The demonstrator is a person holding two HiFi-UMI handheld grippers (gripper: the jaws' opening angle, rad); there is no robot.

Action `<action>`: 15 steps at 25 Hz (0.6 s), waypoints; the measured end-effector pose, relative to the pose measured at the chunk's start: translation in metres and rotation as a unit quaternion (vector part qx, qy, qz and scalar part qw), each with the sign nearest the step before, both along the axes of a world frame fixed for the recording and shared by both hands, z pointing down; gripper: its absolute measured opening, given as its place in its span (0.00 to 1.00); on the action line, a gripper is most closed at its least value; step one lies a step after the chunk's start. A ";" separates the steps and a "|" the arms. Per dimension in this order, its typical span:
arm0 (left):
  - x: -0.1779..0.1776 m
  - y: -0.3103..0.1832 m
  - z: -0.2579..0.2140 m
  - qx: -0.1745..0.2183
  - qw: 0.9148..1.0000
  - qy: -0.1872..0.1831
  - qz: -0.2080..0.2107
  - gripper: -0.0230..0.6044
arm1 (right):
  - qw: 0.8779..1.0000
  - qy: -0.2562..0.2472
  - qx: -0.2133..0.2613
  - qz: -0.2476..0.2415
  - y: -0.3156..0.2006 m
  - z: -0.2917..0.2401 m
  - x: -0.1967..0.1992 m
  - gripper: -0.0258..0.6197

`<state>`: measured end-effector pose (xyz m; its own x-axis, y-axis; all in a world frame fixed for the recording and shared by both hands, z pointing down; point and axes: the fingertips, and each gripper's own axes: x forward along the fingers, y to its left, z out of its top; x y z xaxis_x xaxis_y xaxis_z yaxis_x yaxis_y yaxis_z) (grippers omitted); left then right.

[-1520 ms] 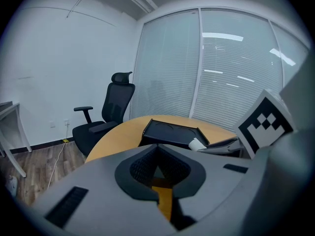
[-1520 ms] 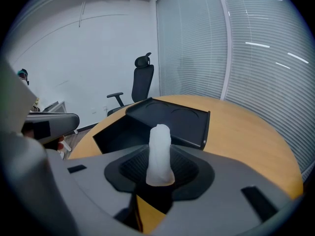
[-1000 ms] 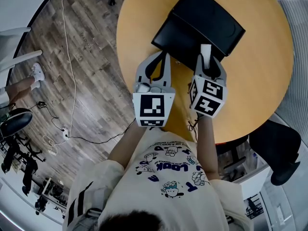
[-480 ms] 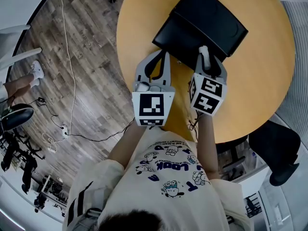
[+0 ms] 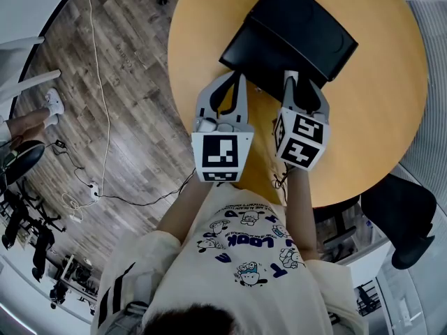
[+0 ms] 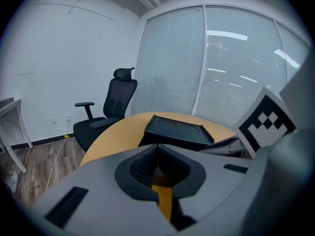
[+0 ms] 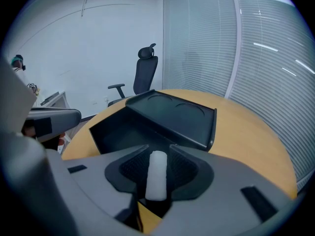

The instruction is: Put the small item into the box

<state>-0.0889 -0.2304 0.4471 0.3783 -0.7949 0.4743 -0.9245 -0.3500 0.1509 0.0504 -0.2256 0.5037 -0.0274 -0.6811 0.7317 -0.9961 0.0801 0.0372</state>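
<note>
A black box (image 5: 262, 51) lies open on the round wooden table (image 5: 377, 103), its lid (image 5: 307, 23) folded back behind it. My right gripper (image 5: 296, 82) is at the box's near edge, shut on a small white cylinder (image 5: 290, 75). In the right gripper view the cylinder (image 7: 157, 175) stands lengthwise between the pads, which have just been closing on it, with the box's hollow (image 7: 120, 129) just ahead. My left gripper (image 5: 238, 82) is beside it on the left, at the box's near left corner, shut with nothing in it. The left gripper view shows the box (image 6: 174, 132) ahead of its joined tips (image 6: 157, 147).
The table's rim curves close under both hands. A black office chair (image 6: 110, 112) stands beyond the table by the white wall. A white cable (image 5: 98, 82) runs across the wooden floor on the left. Another dark chair (image 5: 398, 215) sits at the lower right.
The white cylinder at the right gripper's tip has shifted slightly to the left. Both hands have kept their places.
</note>
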 end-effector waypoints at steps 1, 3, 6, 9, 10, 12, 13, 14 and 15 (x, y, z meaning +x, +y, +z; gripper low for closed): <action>0.001 0.000 -0.002 0.001 1.000 0.000 0.001 0.06 | 1.000 -0.001 0.004 0.001 0.000 -0.004 0.000 0.26; 0.003 0.000 -0.005 0.005 1.000 0.002 0.002 0.06 | 1.000 -0.003 0.015 0.003 0.001 -0.011 0.000 0.25; 0.006 0.000 -0.012 0.013 1.000 0.004 0.005 0.06 | 0.999 -0.010 0.035 0.011 0.001 -0.025 0.001 0.21; 0.008 -0.002 -0.022 0.025 1.000 0.004 0.008 0.06 | 0.998 -0.011 0.056 0.017 0.003 -0.040 0.003 0.15; 0.008 -0.003 -0.026 0.029 1.000 0.004 0.009 0.06 | 0.998 -0.012 0.062 0.018 0.003 -0.044 0.003 0.15; 0.008 -0.004 -0.033 0.036 0.999 0.004 0.009 0.06 | 0.997 -0.016 0.072 0.023 0.005 -0.053 0.004 0.13; 0.009 -0.004 -0.036 0.040 0.999 0.004 0.009 0.06 | 0.997 -0.018 0.076 0.026 0.006 -0.057 0.005 0.12; 0.009 -0.004 -0.039 0.044 0.999 0.004 0.009 0.06 | 0.996 -0.019 0.081 0.029 0.007 -0.060 0.006 0.12; 0.010 -0.003 -0.043 0.048 0.999 0.004 0.009 0.06 | 0.996 -0.021 0.085 0.032 0.009 -0.064 0.007 0.11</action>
<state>-0.0787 -0.2338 0.4045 0.3964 -0.8296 0.3932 -0.9168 -0.3798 0.1230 0.0574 -0.2163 0.4401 -0.0078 -0.7964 0.6047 -0.9999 0.0129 0.0040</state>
